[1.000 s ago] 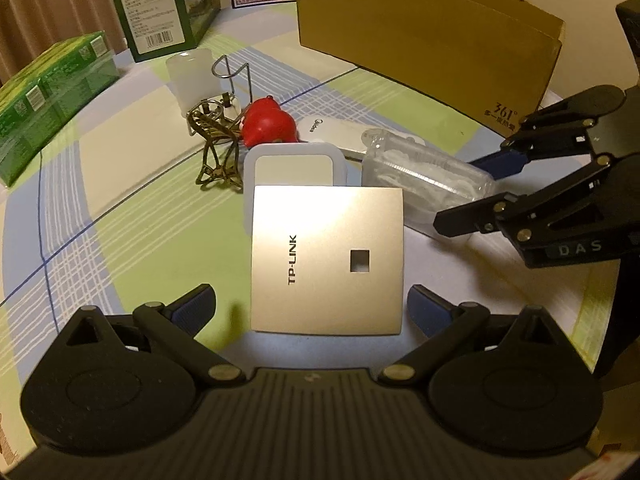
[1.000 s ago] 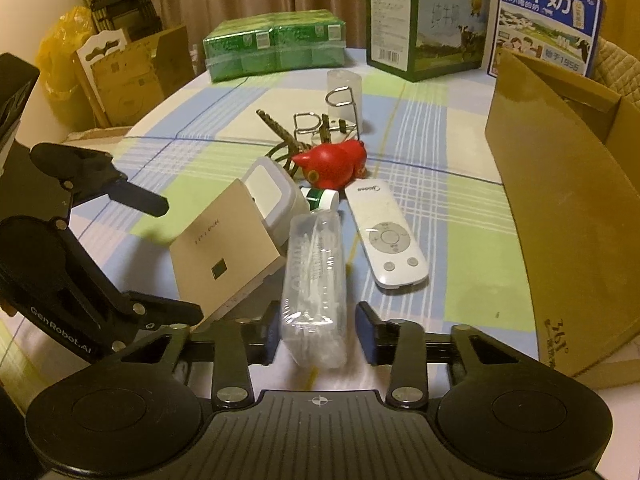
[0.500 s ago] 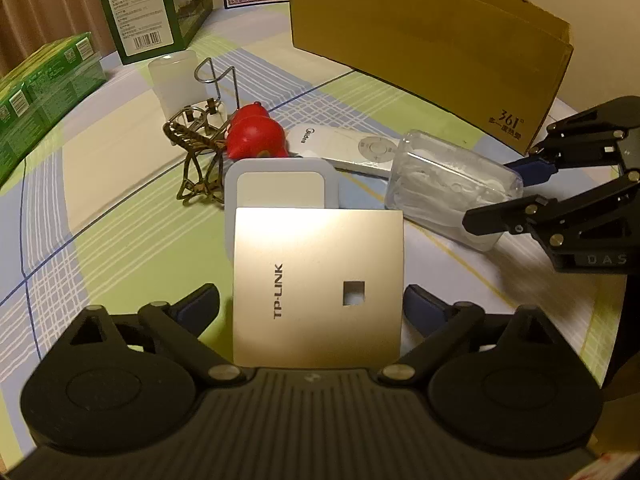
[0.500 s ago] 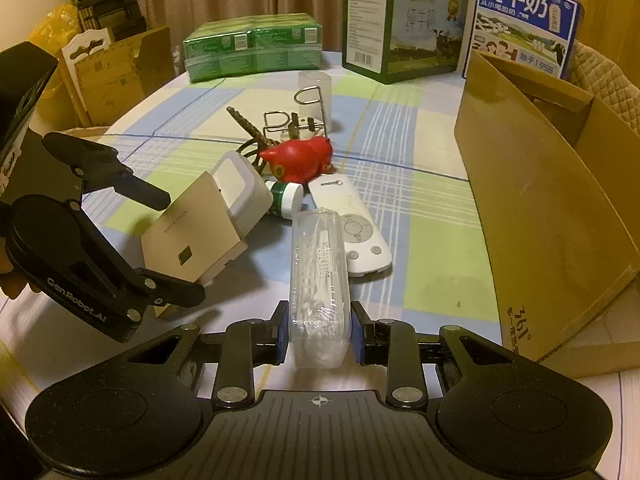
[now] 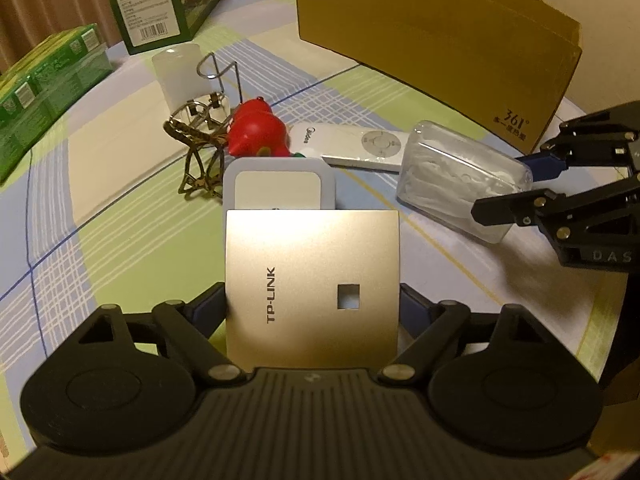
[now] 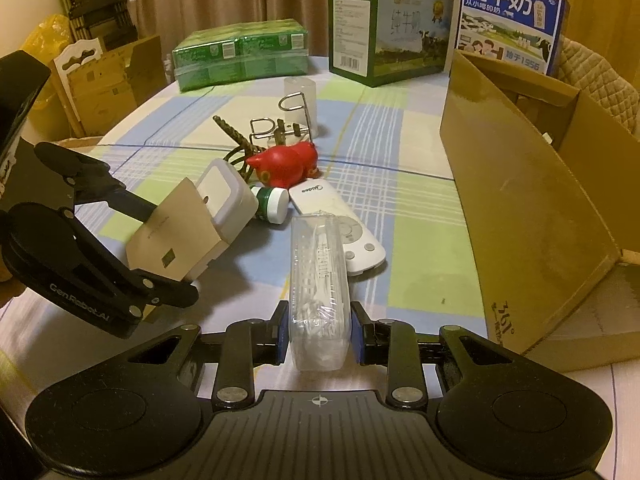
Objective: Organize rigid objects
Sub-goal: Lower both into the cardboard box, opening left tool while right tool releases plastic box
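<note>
the left claw [image 5: 313, 304] is closed on a gold tp-link panel [image 5: 312, 284], whose two side edges are pressed by the blue pads [image 5: 208, 306]. the panel is held flat before the camera and, in the right wrist view, is seen lifted clear of the desk [image 6: 424, 264] and tilted. just beyond its far edge a white box with a grey rim [image 5: 278, 188] is seen; whether the two are touching cannot be told.

the right claw [image 6: 319, 334] is clamped on a clear plastic case [image 6: 319, 280] filled with white sticks, the case being gripped at its near end and pointed away along the fingers. in the left wrist view it is seen raised off the checked cloth.

left on the desk are a white remote [image 6: 340, 224], lying partly under the line of the clear case, a red pig figure [image 6: 286, 164], a small green-and-white bottle [image 6: 272, 204] on its side between the white box and the remote, a bent wire stand [image 5: 204, 140] and a frosted cup [image 5: 176, 76]. an open cardboard carton [image 6: 532, 208] is stood at the right edge of the desk, well apart from the small items. green packs [image 6: 240, 54] and two milk boxes [image 6: 384, 28] are set at the far side.
</note>
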Available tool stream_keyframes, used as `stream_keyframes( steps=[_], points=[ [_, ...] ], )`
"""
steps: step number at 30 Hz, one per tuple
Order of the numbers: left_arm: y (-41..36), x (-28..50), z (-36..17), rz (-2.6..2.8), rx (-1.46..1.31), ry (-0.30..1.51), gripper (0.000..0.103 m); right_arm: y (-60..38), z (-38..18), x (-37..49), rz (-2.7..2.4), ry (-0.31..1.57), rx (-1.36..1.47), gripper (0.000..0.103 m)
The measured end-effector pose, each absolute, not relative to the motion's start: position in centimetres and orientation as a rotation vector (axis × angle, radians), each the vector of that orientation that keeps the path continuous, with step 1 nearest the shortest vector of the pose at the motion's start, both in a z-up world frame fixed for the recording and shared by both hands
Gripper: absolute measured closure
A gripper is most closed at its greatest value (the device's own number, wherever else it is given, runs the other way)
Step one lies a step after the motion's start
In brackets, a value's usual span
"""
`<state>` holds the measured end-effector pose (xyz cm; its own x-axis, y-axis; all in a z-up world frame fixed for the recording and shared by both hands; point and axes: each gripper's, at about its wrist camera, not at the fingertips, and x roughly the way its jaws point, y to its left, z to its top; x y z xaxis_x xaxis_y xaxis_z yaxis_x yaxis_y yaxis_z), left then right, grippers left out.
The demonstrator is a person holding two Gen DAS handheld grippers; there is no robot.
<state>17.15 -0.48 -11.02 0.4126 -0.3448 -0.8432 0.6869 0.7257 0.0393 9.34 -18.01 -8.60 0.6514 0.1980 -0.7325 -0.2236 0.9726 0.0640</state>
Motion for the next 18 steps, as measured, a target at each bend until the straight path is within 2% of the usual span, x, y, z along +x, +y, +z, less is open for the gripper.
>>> stream_keyframes(
  steps=[9, 18],
  points=[
    [-0.7, 15.9, -7.7, -0.586, 0.322, 0.946, 0.018, -18.8, -6.6, 8.0, 0.229, 0.793, -0.011, 0.076],
    [-2.6, 14.3, -2.4, -0.48, 0.224, 0.927, 0.018, -21.1, -1.3, 6.5, 0.223, 0.709, 0.017, 0.076]
  ],
)
